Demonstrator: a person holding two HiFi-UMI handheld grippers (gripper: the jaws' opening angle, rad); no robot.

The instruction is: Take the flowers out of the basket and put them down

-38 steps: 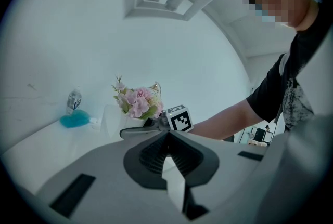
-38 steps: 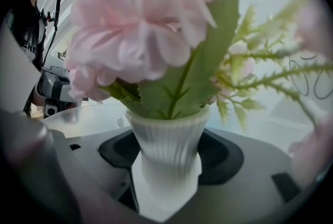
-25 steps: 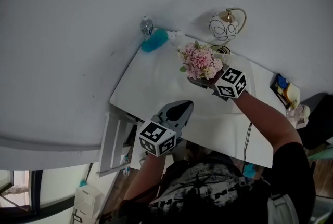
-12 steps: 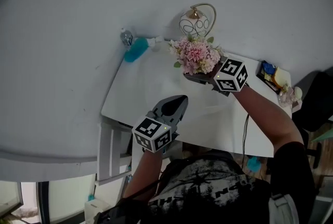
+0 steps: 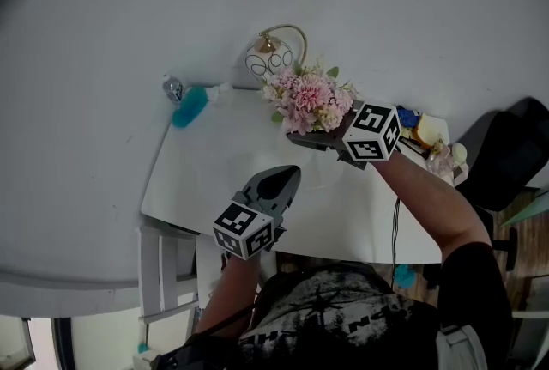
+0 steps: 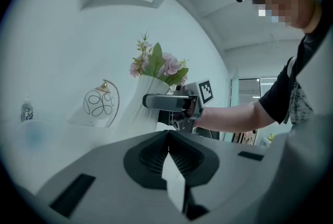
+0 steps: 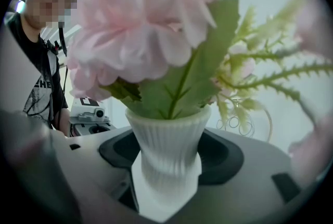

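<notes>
Pink flowers (image 5: 309,100) stand in a white ribbed vase (image 7: 168,151). My right gripper (image 5: 310,139) is shut on that vase, and holds it upright above the white table (image 5: 206,175), just right of the gold wire basket (image 5: 273,56). In the right gripper view the blooms (image 7: 140,25) fill most of the picture and the vase sits between the jaws of the right gripper (image 7: 166,168). My left gripper (image 5: 276,185) is shut on nothing, low over the table's near part. In the left gripper view, beyond the left gripper (image 6: 168,135), the flowers (image 6: 156,64) and the basket (image 6: 101,101) show.
A blue object (image 5: 189,107) and a small bottle (image 5: 173,88) lie at the table's far left corner. Small colourful items (image 5: 420,130) sit at the right end. A white rack (image 5: 163,269) stands beside the table's left edge. A wall runs behind the table.
The right gripper has carried the flowers from the left of the wire basket to its right side. The left gripper has stayed shut over the near table.
</notes>
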